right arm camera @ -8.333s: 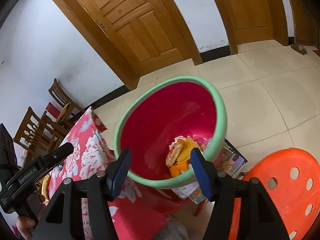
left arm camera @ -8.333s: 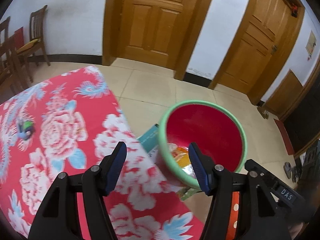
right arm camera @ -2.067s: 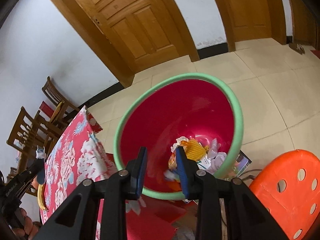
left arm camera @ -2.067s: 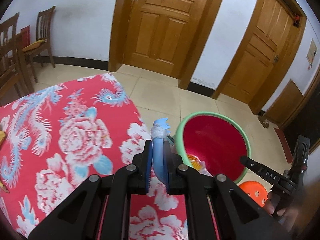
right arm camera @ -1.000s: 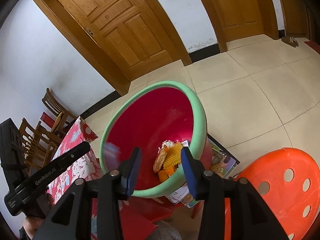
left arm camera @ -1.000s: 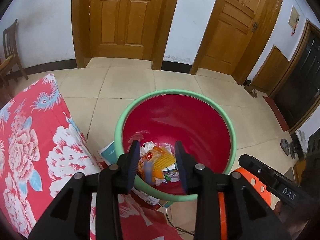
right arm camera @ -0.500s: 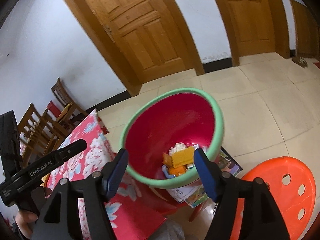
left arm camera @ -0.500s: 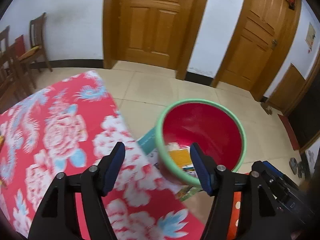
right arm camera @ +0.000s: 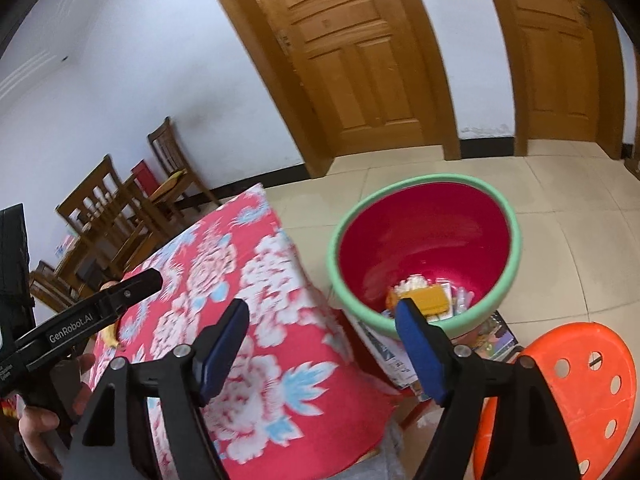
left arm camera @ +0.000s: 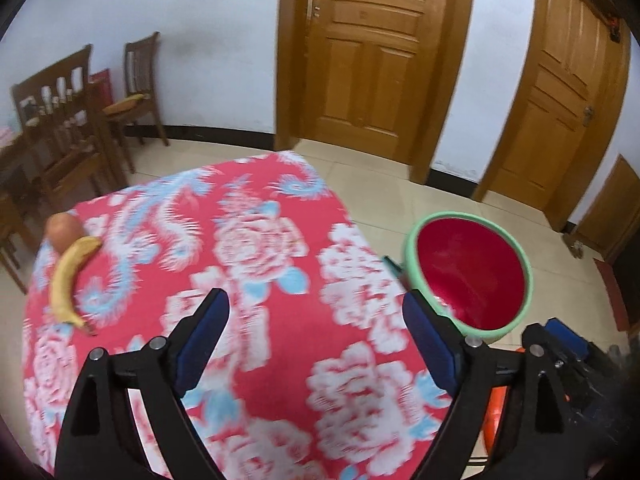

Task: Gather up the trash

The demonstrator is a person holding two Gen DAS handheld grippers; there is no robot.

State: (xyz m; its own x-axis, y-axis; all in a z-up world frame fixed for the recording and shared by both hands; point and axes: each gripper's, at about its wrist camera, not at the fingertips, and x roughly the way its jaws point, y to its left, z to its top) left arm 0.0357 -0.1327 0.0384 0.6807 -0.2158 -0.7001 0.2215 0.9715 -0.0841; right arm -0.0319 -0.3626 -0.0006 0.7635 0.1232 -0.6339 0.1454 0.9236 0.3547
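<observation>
Soft, even daylight fills both views with faint shadows. Motion blur smears the flowered cloth (left arm camera: 260, 248) and bin (right arm camera: 424, 256); fisheye bends the doors (left arm camera: 372, 60), corners go black.

"GenRobot.AI" is printed in white on the left hand-held gripper (right arm camera: 120, 294); no other text can be read.

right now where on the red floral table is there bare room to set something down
Most of the floral tablecloth is bare: the whole stretch from the banana and the round fruit at its far left corner across to the edge by the red bin. It is crowded only at that corner and inside the bin, where the trash lies.
</observation>
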